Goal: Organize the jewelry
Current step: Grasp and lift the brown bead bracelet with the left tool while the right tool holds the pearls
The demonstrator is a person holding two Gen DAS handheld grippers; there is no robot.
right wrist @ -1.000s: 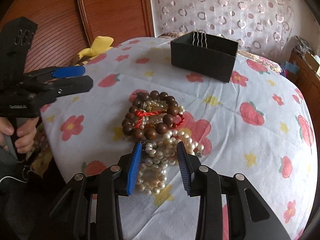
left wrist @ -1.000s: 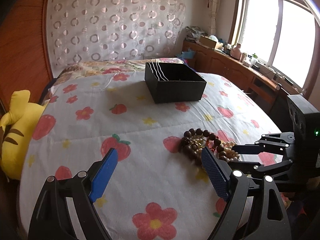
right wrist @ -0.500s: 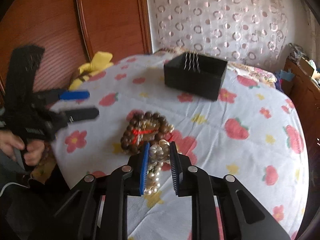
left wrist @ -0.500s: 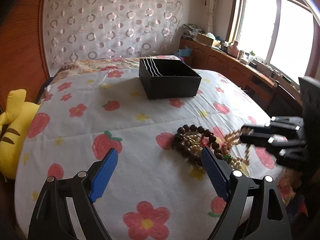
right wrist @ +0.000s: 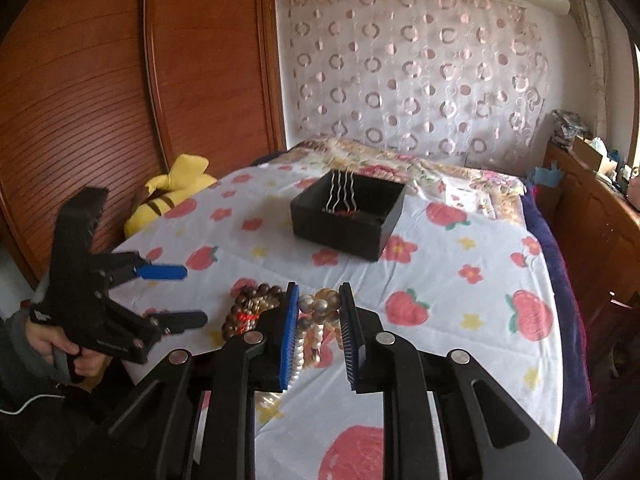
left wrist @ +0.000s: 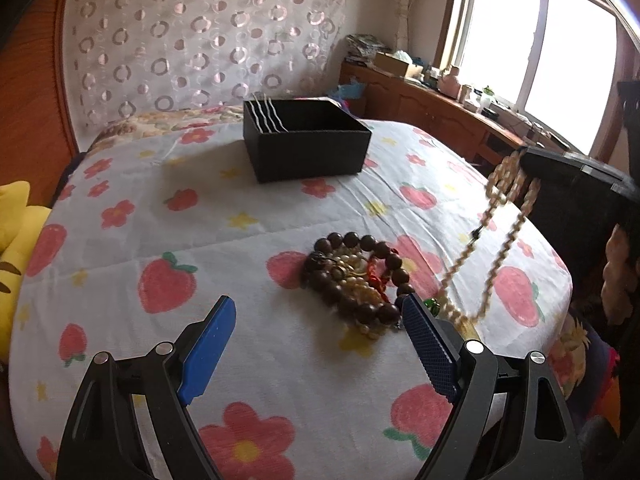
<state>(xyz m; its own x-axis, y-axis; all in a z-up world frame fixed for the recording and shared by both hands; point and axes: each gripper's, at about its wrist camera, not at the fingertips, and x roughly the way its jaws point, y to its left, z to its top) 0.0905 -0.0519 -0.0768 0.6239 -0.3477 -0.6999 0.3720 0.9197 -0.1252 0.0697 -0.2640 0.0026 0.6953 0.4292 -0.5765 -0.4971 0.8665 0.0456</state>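
Note:
My right gripper is shut on a pearl necklace and holds it above the bed. In the left wrist view the pearl necklace hangs in a long loop from the right gripper. A heap of jewelry with a dark brown bead bracelet lies on the flowered bedspread. My left gripper is open and empty just in front of the heap. A black box with wavy dividers stands farther back; it also shows in the right wrist view.
A yellow plush toy lies at the bed's left edge by the wooden headboard. A wooden cabinet with clutter runs under the window at the right. A patterned curtain hangs behind the bed.
My right gripper closed on the pearl necklace and lifted it up out of the heap. The necklace now hangs free. My left gripper stayed open and shifted slightly.

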